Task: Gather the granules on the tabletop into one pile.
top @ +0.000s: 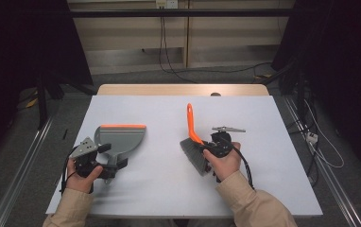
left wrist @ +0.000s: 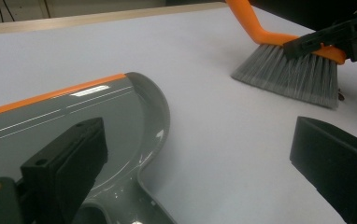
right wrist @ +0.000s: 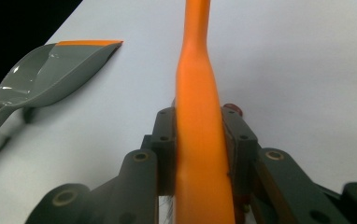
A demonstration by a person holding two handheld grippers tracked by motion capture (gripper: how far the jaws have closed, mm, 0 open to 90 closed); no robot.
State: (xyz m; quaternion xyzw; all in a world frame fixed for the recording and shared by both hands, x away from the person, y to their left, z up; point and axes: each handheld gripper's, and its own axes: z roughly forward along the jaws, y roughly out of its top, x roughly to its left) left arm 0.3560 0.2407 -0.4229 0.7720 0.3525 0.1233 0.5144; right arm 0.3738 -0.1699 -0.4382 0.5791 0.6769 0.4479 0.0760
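1. the high view hangs above the person's side and looks forward and down over the whole white rectangular table [top: 169, 189], with the floor and wall behind it, from well back.
2. the left gripper view sits low and close over the grey plastic dustpan with an orange lip [left wrist: 74, 116] and faces across the table to the orange-handled hand brush with grey bristles [left wrist: 289, 70].
3. the right gripper view looks from very near along the brush's handle, the dustpan far off at its left.
4. all three views share the dustpan, the brush and the tabletop between them.
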